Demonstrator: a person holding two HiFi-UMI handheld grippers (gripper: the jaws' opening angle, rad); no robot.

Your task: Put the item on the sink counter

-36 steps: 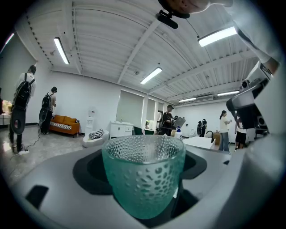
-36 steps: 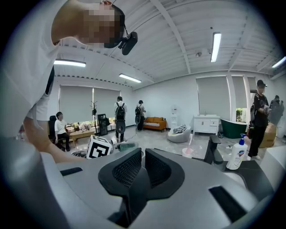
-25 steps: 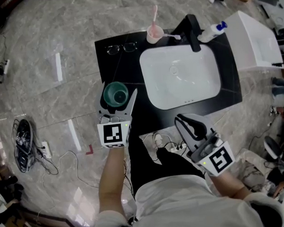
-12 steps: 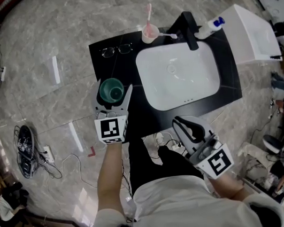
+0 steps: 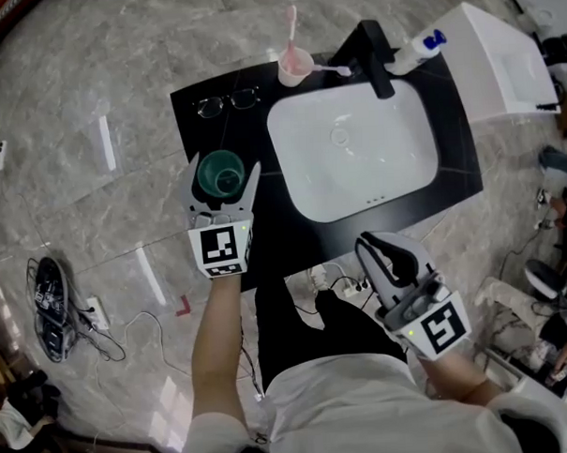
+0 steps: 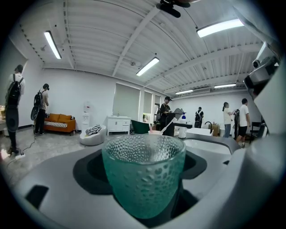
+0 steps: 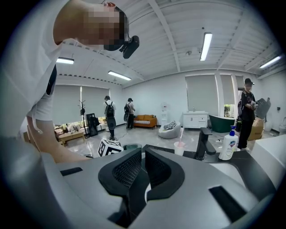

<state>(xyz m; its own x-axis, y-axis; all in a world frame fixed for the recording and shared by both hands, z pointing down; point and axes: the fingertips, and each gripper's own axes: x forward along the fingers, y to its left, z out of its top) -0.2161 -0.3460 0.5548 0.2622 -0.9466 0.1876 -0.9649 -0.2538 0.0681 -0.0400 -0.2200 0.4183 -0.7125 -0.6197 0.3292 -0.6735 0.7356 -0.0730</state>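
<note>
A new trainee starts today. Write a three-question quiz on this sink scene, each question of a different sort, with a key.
1. True or false: the right gripper is shut on a towel.
2. What does the left gripper hold? A: a plate. B: a green cup. C: a sponge.
3. Name what lies on the black counter at its far left corner.
Key: 1: false; its jaws are together with nothing between them. 2: B. 3: glasses.
</note>
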